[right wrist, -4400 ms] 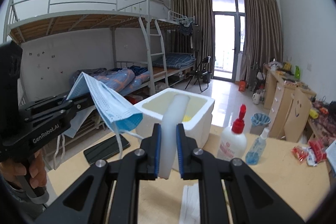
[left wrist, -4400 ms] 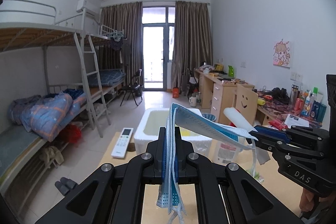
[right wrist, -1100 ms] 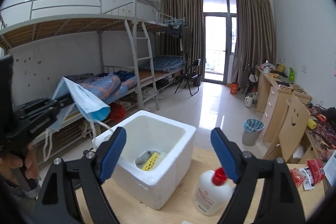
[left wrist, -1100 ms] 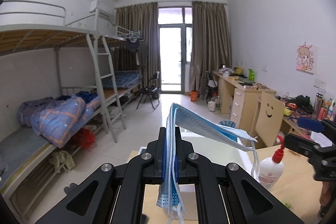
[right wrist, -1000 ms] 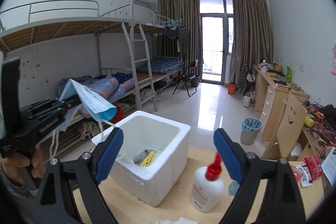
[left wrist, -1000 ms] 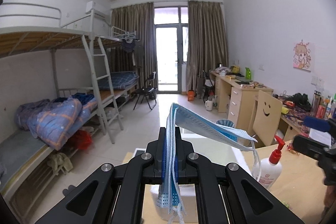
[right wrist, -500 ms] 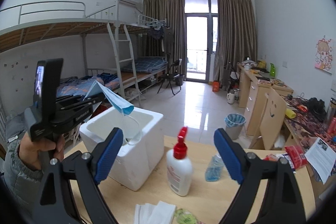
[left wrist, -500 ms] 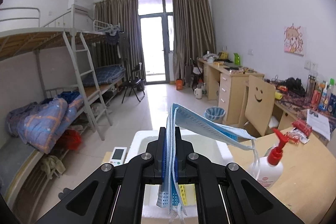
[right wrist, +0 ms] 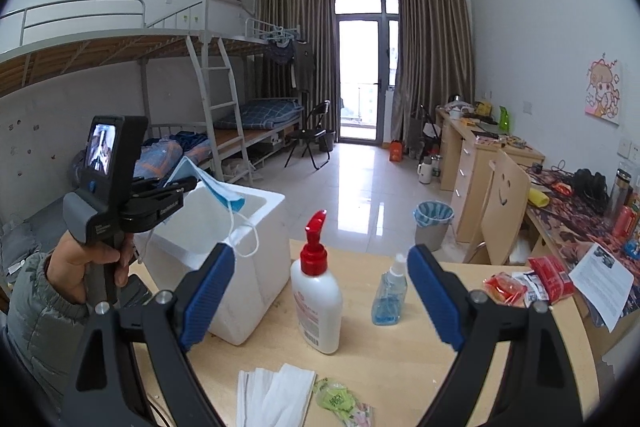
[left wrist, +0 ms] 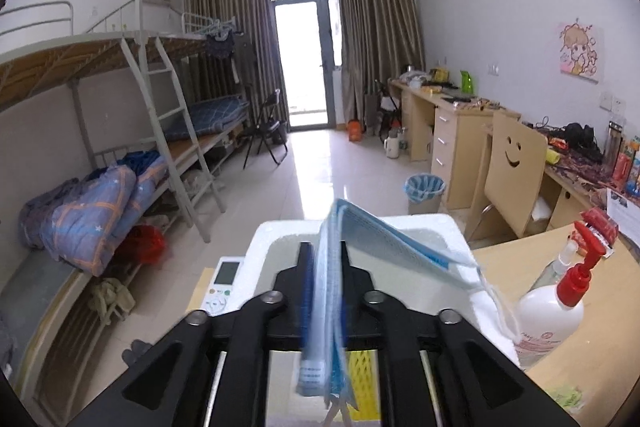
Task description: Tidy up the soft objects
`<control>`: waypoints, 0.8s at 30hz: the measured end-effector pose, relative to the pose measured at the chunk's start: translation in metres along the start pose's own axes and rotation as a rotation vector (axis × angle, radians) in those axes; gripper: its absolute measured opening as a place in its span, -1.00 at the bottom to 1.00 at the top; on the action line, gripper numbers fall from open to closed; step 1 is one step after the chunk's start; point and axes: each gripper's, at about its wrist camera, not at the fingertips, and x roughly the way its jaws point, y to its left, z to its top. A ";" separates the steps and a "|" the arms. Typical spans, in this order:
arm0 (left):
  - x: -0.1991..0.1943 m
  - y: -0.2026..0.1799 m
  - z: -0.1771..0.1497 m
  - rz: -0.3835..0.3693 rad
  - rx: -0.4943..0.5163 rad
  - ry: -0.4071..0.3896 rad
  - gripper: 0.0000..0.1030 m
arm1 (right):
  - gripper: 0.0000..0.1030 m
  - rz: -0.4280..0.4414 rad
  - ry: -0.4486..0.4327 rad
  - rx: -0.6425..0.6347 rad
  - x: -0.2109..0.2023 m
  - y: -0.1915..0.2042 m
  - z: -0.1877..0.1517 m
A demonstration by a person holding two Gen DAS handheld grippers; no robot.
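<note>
white foam box [right wrist: 256, 267] sitting on the wooden table [right wrist: 460, 355], beside a red-capped pump bottle [right wrist: 318, 291] | left gripper [left wrist: 323, 267] clamping a pale blue pleated face mask [left wrist: 384, 239], folded, hanging over the box opening, white ear loops dangling | right gripper [right wrist: 320, 291] standing wide apart, gripping nothing, above the table

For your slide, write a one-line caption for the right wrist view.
Open right gripper faces a pump bottle while the left gripper holds a blue face mask over the white foam box.
</note>
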 end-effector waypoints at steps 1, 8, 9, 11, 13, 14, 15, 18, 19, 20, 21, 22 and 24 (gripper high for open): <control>0.002 0.001 -0.001 0.000 -0.003 0.009 -0.18 | 0.77 0.000 0.001 0.002 0.000 -0.001 0.000; -0.010 0.003 0.001 0.068 -0.025 -0.049 0.90 | 0.77 -0.005 0.006 0.008 -0.002 -0.001 -0.003; -0.012 0.003 0.002 0.069 -0.028 -0.052 0.92 | 0.77 -0.004 0.008 0.007 -0.002 -0.001 -0.003; -0.020 0.003 0.002 0.074 -0.033 -0.073 0.98 | 0.77 0.000 0.008 0.009 -0.002 -0.002 -0.004; -0.027 0.001 0.003 0.068 -0.033 -0.088 0.98 | 0.77 0.001 0.009 0.012 -0.002 -0.001 -0.004; -0.031 0.001 0.004 0.059 -0.030 -0.094 0.98 | 0.77 0.001 0.010 0.013 -0.002 -0.001 -0.005; -0.035 -0.001 0.003 0.051 -0.027 -0.102 0.98 | 0.77 0.003 0.012 0.016 -0.002 -0.002 -0.005; -0.049 -0.004 0.003 0.042 -0.019 -0.129 0.98 | 0.77 0.004 0.009 0.012 -0.006 0.000 -0.005; -0.055 -0.004 0.004 0.034 -0.022 -0.135 0.98 | 0.77 0.004 0.007 0.013 -0.007 0.000 -0.006; -0.061 -0.005 0.003 0.030 -0.023 -0.142 0.98 | 0.77 0.005 0.006 0.014 -0.008 0.000 -0.006; -0.066 -0.006 0.003 0.026 -0.020 -0.147 0.98 | 0.77 0.007 0.006 0.015 -0.010 0.000 -0.006; -0.071 -0.007 0.003 0.024 -0.013 -0.156 0.98 | 0.77 0.007 0.004 0.018 -0.012 0.000 -0.006; -0.082 -0.011 0.002 0.036 0.002 -0.175 0.98 | 0.77 0.011 0.006 0.028 -0.016 -0.001 -0.007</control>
